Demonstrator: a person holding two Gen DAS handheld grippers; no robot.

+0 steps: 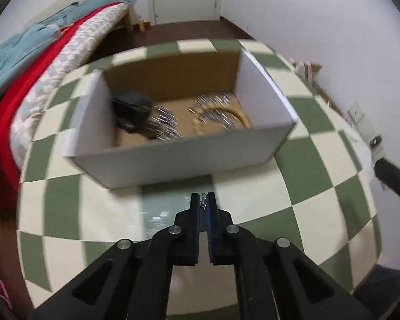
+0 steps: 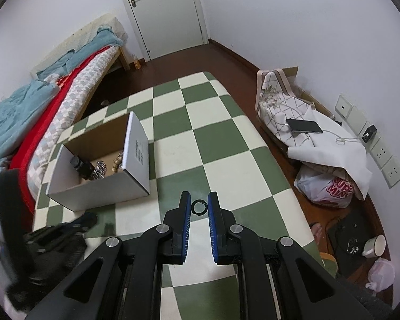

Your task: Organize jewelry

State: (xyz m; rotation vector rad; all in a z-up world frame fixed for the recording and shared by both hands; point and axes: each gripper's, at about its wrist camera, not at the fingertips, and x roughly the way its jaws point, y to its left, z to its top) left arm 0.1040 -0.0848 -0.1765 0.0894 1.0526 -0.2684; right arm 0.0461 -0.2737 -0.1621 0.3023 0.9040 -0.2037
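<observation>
A white cardboard box point(image 1: 178, 165) stands open on the green-and-cream checkered table point(image 1: 320, 160). Inside lie a black object point(image 1: 132, 106), silver pieces point(image 1: 164, 125) and a gold beaded loop point(image 1: 221, 116). My left gripper point(image 1: 204, 202) hovers just in front of the box, shut on a small silver piece point(image 1: 204, 200) pinched at its tips. In the right wrist view the box point(image 2: 98, 189) sits to the left. My right gripper point(image 2: 199, 206) is above the table point(image 2: 226, 146) with a black ring point(image 2: 194, 212) caught between its fingertips. The blurred left gripper point(image 2: 58, 237) shows at lower left.
A bed point(image 2: 53, 112) with red and teal covers runs along the table's left side. On the right, on the floor, are a fabric-covered heap with a phone point(image 2: 304, 126), a plastic bag point(image 2: 325, 189) and a mug point(image 2: 374, 245). A closed door point(image 2: 162, 10) is at the back.
</observation>
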